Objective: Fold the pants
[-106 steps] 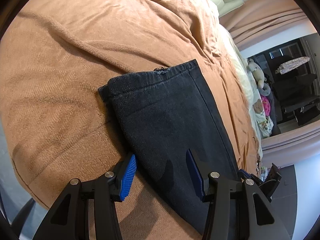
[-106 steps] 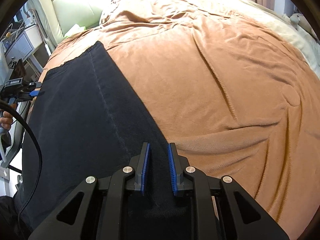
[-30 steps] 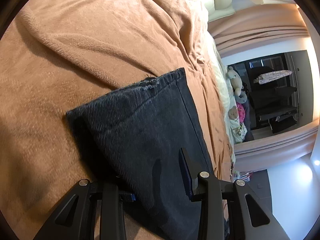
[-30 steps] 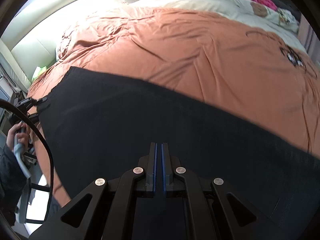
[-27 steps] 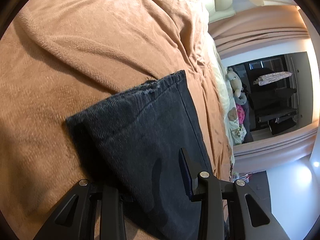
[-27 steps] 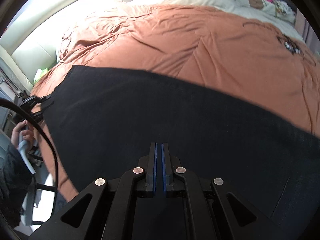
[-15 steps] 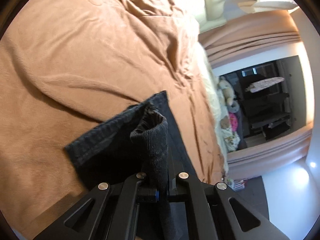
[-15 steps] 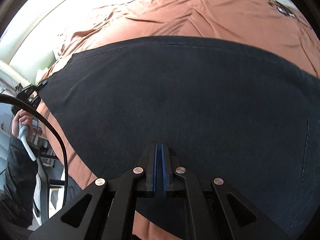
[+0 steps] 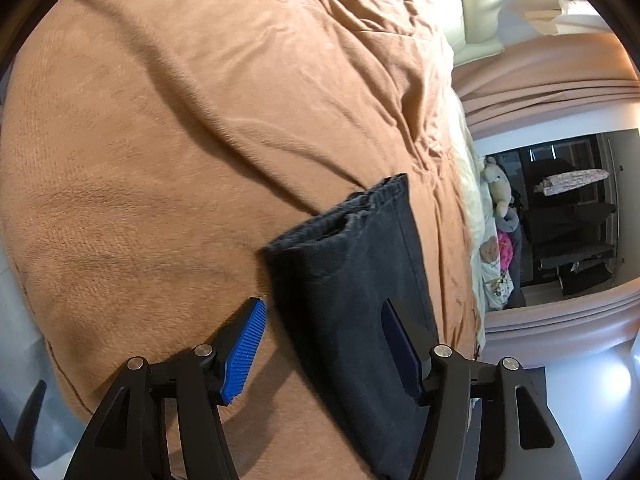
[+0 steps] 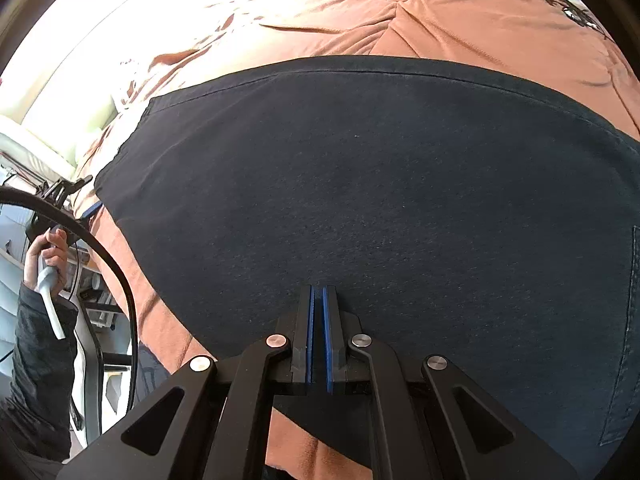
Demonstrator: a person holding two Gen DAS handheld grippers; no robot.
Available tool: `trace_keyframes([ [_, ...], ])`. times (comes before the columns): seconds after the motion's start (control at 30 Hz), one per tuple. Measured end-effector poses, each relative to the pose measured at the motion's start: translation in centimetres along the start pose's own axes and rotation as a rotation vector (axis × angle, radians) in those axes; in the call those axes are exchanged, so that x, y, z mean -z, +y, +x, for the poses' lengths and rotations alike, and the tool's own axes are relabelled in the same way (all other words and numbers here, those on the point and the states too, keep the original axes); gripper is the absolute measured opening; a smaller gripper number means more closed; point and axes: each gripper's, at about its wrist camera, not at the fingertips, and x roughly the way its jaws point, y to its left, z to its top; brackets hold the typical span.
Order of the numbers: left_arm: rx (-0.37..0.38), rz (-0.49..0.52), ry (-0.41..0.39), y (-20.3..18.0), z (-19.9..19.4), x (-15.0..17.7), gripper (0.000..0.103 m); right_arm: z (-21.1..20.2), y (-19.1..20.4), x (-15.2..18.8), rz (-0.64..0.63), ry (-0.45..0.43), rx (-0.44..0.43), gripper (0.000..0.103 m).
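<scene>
Half a second ago the left gripper [image 9: 320,352] pinched the cuff; now its fingers stand apart, the pants [image 10: 360,200] released onto the orange blanket [image 9: 160,140] at lower centre. Right gripper [image 10: 318,336] stays clamped on the fabric's near edge. Best to keep that tension while squaring cuffs before folding over.

pants [image 9: 352,280] dark charcoal, fine ribbed weave | blanket [image 9: 180,120] rust-orange, plain | left gripper [image 9: 324,336] black, blue ridged pads | right gripper [image 10: 319,320] black, blue pads | curtains [image 9: 560,76] dusty pink
</scene>
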Motion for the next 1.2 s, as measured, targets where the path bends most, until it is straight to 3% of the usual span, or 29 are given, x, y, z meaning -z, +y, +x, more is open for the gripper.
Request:
trace_keyframes([
  [0.3,-0.018,0.034,-0.006,-0.8,2.4,-2.4,0.061,-0.8,0.6,1.4,0.028,0.003,-0.003,0.001],
  [0.53,0.069,0.054,0.021,-1.4,3.1,-1.6,0.061,0.7,0.7,2.1,0.071,0.012,0.015,0.001],
  [0.87,0.022,0.089,0.025,-1.5,4.0,-1.2,0.019,2.9,-0.8,-3.1,0.14,-0.018,0.112,0.001],
  [1.03,0.02,0.1,0.014,-1.9,4.1,-1.5,0.007,4.2,-1.8,-6.2,0.176,-0.025,0.16,0.0],
  [1.2,0.071,0.103,0.012,-2.9,3.5,-2.2,0.005,5.6,-3.1,-9.6,0.212,-0.039,0.17,0.0],
])
